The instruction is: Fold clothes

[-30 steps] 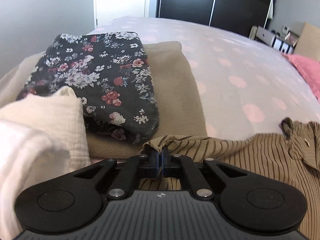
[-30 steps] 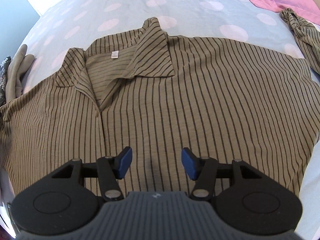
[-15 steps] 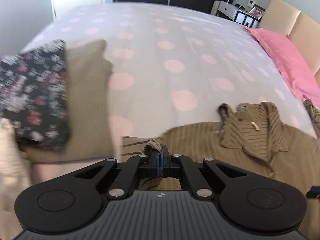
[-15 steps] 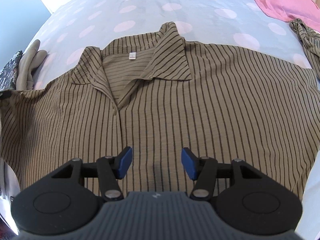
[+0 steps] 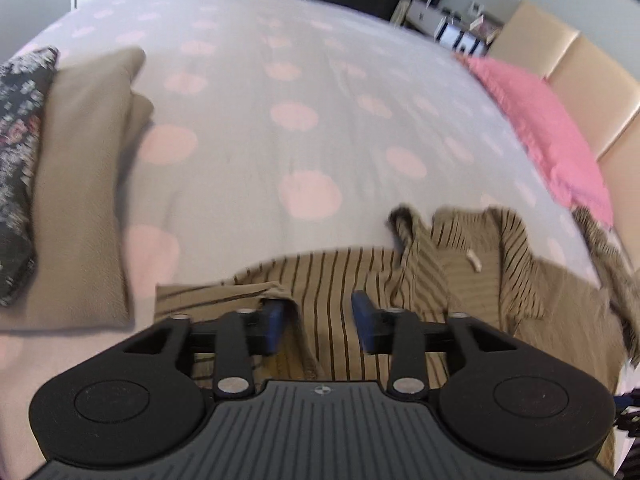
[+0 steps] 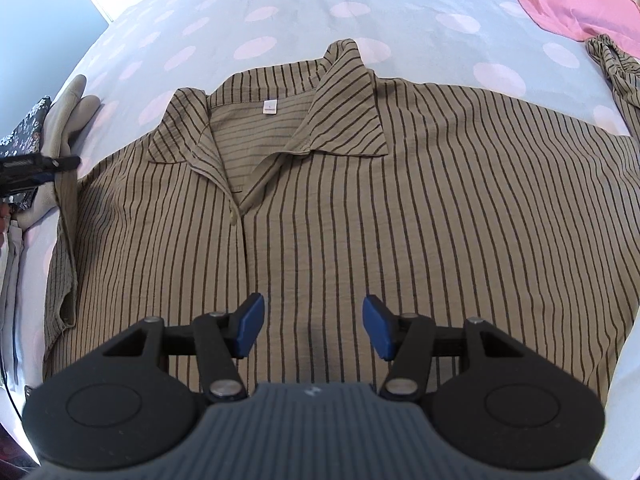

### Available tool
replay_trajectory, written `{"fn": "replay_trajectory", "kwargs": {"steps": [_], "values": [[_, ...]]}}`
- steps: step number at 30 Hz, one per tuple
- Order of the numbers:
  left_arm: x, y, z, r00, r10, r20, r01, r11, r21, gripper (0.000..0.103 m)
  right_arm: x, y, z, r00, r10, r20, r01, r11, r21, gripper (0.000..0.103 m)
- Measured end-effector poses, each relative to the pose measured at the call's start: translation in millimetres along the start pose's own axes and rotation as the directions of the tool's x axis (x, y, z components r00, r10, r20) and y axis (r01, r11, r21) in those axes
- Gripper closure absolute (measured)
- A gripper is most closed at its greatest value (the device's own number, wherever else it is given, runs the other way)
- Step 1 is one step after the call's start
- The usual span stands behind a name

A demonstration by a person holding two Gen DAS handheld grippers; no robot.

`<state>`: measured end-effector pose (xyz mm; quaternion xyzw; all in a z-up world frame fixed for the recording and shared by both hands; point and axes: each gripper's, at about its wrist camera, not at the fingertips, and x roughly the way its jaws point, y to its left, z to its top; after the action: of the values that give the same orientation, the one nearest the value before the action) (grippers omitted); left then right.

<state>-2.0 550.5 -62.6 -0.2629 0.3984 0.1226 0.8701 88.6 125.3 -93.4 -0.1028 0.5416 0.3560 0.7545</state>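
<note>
Two grippers over one striped shirt (image 6: 400, 200), spread flat, collar up, on the dotted bedspread (image 5: 320, 100). Left gripper (image 5: 318, 322) at the shirt's left sleeve, jaws just opened, a sleeve fold draped by the left pad, unpinched. Right gripper (image 6: 312, 328) above the shirt's front, jaws wide, empty. Folded clothes (image 5: 80, 200) stacked beside, left.
</note>
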Motion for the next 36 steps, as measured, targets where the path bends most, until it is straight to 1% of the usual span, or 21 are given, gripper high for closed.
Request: {"fn": "replay_trajectory", "kwargs": {"steps": [1, 3, 5, 6, 8, 9, 10, 12, 15, 19, 22, 23, 24, 25, 26, 27, 28, 29, 30, 32, 36], "values": [[-5.2, 2.9, 1.0, 1.000, -0.012, 0.017, 0.012, 1.000, -0.008, 0.053, -0.2, 0.3, -0.4, 1.000, 0.001, 0.000, -0.001, 1.000, 0.000, 0.045], [-12.9, 8.7, 2.8, 0.998, -0.041, 0.037, 0.041, 0.999, -0.020, 0.050, -0.1, 1.5, -0.7, 1.000, 0.001, 0.000, -0.001, 1.000, -0.002, 0.045], [-15.9, 10.9, 3.0, 0.997, -0.062, 0.038, 0.063, 0.998, -0.023, 0.045, 0.2, 2.7, -1.0, 1.000, 0.001, -0.001, -0.001, 1.000, -0.003, 0.045], [-16.6, 11.1, 3.2, 0.997, -0.077, 0.033, 0.077, 0.997, -0.023, 0.045, 0.5, 3.2, -1.0, 1.000, 0.000, -0.001, 0.000, 1.000, -0.004, 0.045], [-12.8, 6.3, 3.6, 0.993, -0.120, -0.013, 0.119, 0.993, -0.020, 0.045, 1.1, 3.9, -1.2, 1.000, -0.003, -0.002, 0.003, 1.000, -0.005, 0.045], [-9.8, 1.5, 3.0, 0.991, -0.128, -0.036, 0.127, 0.992, -0.016, 0.045, 1.8, 4.2, -1.3, 1.000, -0.006, -0.004, 0.006, 1.000, -0.004, 0.045], [-6.5, -4.7, 2.1, 0.992, -0.118, -0.052, 0.118, 0.993, -0.003, 0.045, 2.4, 4.4, -1.5, 1.000, -0.008, -0.006, 0.008, 1.000, -0.004, 0.045], [-0.8, -16.1, 0.7, 0.996, -0.070, -0.056, 0.072, 0.997, 0.026, 0.044, 3.1, 4.7, -1.7, 1.000, -0.012, -0.008, 0.012, 1.000, -0.002, 0.045], [11.3, -22.8, 0.6, 0.993, -0.029, -0.114, 0.030, 1.000, 0.003, 0.044, 2.1, 5.7, -2.6, 1.000, -0.010, -0.007, 0.010, 1.000, -0.004, 0.045], [20.1, -29.5, -3.5, 0.979, -0.064, -0.195, 0.067, 0.998, 0.007, 0.043, 1.6, 6.1, -2.8, 1.000, -0.008, -0.009, 0.008, 1.000, -0.002, 0.045], [13.2, -30.5, -5.4, 0.989, -0.019, -0.149, 0.028, 0.998, 0.063, 0.044, 1.7, 6.1, -2.9, 1.000, -0.011, -0.010, 0.011, 1.000, 0.001, 0.045], [13.6, -26.6, -5.5, 0.989, 0.015, -0.148, -0.005, 0.998, 0.068, 0.046, 1.3, 6.2, -3.3, 1.000, -0.011, -0.009, 0.011, 1.000, 0.000, 0.045], [14.0, -22.6, -5.5, 0.988, 0.049, -0.146, -0.039, 0.997, 0.073, 0.053, 1.0, 6.4, -3.7, 1.000, -0.012, -0.009, 0.012, 1.000, 0.000, 0.045], [14.4, -18.6, -5.5, 0.986, 0.083, -0.144, -0.073, 0.994, 0.078, 0.061, 0.7, 6.6, -4.0, 1.000, -0.014, -0.008, 0.014, 1.000, -0.001, 0.045], [14.8, -14.7, -5.6, 0.983, 0.117, -0.141, -0.106, 0.991, 0.083, 0.067, 0.7, 6.8, -4.3, 1.000, -0.022, -0.008, 0.022, 1.000, -0.002, 0.045], [15.7, -10.6, -6.1, 0.977, 0.158, -0.140, -0.147, 0.985, 0.091, 0.075, 1.0, 7.0, -4.5, 0.999, -0.036, -0.009, 0.036, 0.999, -0.004, 0.046], [18.3, -6.2, -7.8, 0.966, 0.219, -0.139, -0.205, 0.973, 0.109, 0.082, 1.6, 7.1, -4.5, 0.999, -0.053, -0.011, 0.053, 0.999, -0.005, 0.046], [20.8, -1.6, -9.7, 0.954, 0.269, -0.136, -0.253, 0.960, 0.124, 0.086, 2.8, 6.6, -4.1, 0.997, -0.070, -0.015, 0.070, 0.998, -0.005, 0.050], [23.4, 3.4, -12.0, 0.948, 0.290, -0.131, -0.273, 0.953, 0.131, 0.091, 4.3, 5.6, -3.8, 0.996, -0.082, -0.019, 0.082, 0.997, -0.003, 0.053], [28.9, 13.0, -16.7, 0.937, 0.327, -0.121, -0.309, 0.940, 0.142, 0.091, 7.1, 3.0, -3.0, 0.994, -0.104, -0.027, 0.104, 0.995, 0.001, 0.058], [43.5, 24.8, -26.8, 0.933, 0.336, -0.126, -0.320, 0.938, 0.134, 0.091, 10.8, -6.7, -0.2, 0.991, -0.134, -0.027, 0.135, 0.991, 0.013, 0.060]]}}
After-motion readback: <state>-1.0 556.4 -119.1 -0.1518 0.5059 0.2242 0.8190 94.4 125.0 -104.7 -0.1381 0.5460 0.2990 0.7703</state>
